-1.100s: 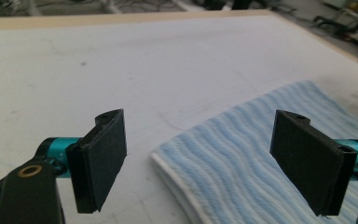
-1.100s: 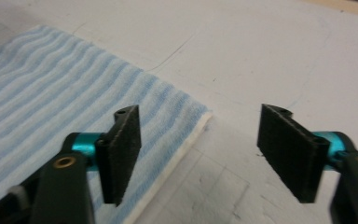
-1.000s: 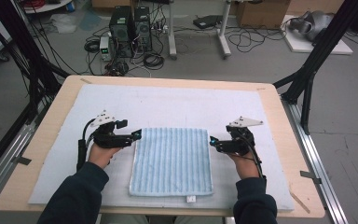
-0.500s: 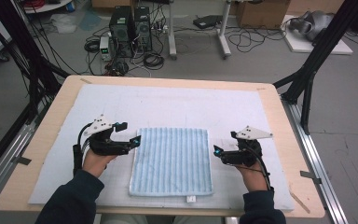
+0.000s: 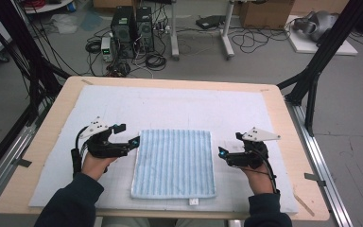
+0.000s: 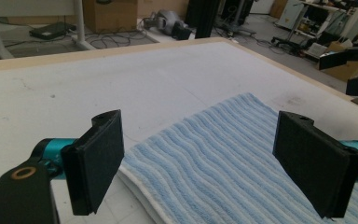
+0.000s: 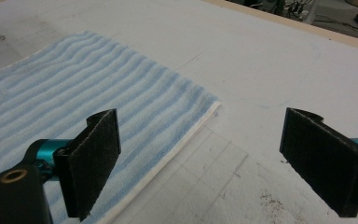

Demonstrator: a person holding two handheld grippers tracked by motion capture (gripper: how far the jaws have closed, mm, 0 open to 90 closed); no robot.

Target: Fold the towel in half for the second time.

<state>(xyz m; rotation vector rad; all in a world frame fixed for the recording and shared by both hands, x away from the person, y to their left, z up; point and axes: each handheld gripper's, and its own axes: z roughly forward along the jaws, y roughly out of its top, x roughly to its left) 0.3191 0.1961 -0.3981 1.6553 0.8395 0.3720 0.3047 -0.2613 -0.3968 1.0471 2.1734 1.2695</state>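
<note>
Left gripper (image 5: 134,142) I hold jaws wide, straddling the striped blue towel's (image 5: 174,163) near corner. Right gripper (image 5: 222,153) also gapes wide, towel edge just beside its left jaw, flat on white mat (image 5: 179,109).

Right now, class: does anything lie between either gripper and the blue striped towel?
Nothing visible does. The left gripper sits at the blue striped towel's left edge, jaws open, and the right gripper just off its right edge, jaws open, with bare white mat between.

Lab (floor cables (image 5: 137,56), computer towers (image 5: 133,23))
</note>
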